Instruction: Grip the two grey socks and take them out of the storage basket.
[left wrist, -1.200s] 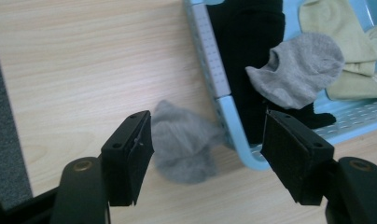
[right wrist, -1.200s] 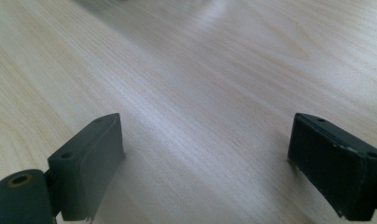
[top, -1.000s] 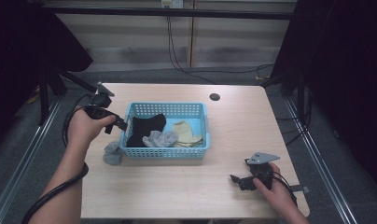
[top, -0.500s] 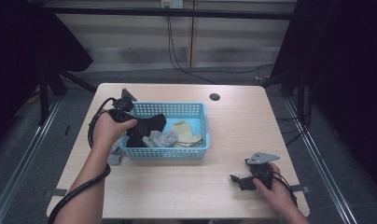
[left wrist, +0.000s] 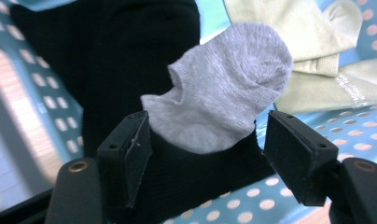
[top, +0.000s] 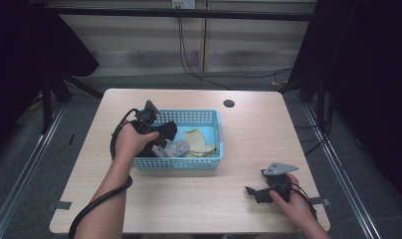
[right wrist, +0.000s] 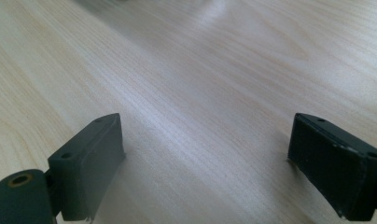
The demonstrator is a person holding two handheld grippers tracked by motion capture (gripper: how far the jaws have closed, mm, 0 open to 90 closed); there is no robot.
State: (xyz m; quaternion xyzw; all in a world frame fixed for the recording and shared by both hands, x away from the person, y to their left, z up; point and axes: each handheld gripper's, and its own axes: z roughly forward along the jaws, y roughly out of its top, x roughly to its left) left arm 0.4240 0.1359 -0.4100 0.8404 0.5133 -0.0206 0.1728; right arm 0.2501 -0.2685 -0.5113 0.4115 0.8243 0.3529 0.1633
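Note:
A light blue basket (top: 189, 163) stands mid-table with socks in it. In the high view my left gripper (top: 161, 143) reaches into its left half, over a black sock (top: 165, 130). In the left gripper view the left gripper (left wrist: 203, 128) stands open, its jaws to either side of a grey sock (left wrist: 224, 88) that lies on the black sock (left wrist: 116, 56). The pads do not squeeze it. Pale yellow socks (left wrist: 317, 51) lie beyond, to the right. My right gripper (top: 253, 194) rests open on the table at the near right, and in its own view the right gripper (right wrist: 205, 140) has bare wood between its jaws.
The basket's perforated floor (left wrist: 354, 135) shows to the right of the jaws. A round dark hole (top: 229, 103) sits in the tabletop behind the basket. Bare wood (top: 298, 134) lies right of the basket. Black cables trail from both hands toward the near edge.
My left hand has moved right from beside the basket's left wall to over the basket and has sunk onto the socks. The right hand has kept still.

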